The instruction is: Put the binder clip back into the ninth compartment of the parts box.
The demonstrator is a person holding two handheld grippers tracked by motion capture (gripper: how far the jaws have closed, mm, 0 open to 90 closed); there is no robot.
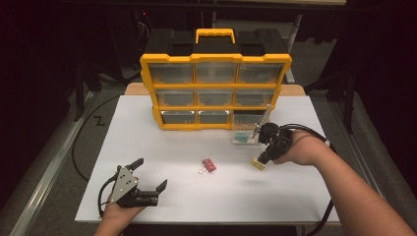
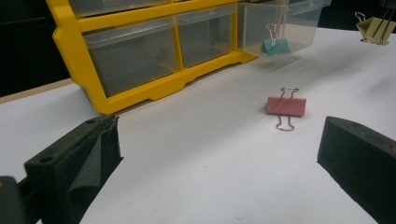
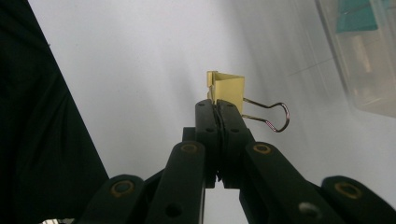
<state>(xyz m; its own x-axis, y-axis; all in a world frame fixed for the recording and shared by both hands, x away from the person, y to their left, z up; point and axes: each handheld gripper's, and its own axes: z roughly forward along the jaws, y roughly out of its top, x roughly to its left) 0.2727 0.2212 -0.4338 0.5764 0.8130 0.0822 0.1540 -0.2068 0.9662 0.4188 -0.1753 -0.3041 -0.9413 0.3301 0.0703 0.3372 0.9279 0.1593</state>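
My right gripper [image 3: 216,108] is shut on a yellow binder clip [image 3: 228,87], held just above the white table; one wire handle sticks out to the side. In the high view that gripper [image 1: 263,158] and the yellow clip [image 1: 258,164] hang at the right, near a pulled-out clear drawer [image 1: 245,138]. The drawer holds a teal binder clip [image 2: 275,45]. A pink binder clip [image 1: 209,165] lies flat mid-table, also the pink clip [image 2: 286,105] ahead of my left gripper [image 2: 219,154]. The left gripper [image 1: 152,172] rests open at the front left, nothing between its jaws.
A yellow drawer organizer [image 1: 215,91] with clear drawers and a black top stands at the back of the white table [image 1: 147,142]. A small metal piece [image 1: 200,171] lies beside the pink clip. Dark floor and cables surround the table.
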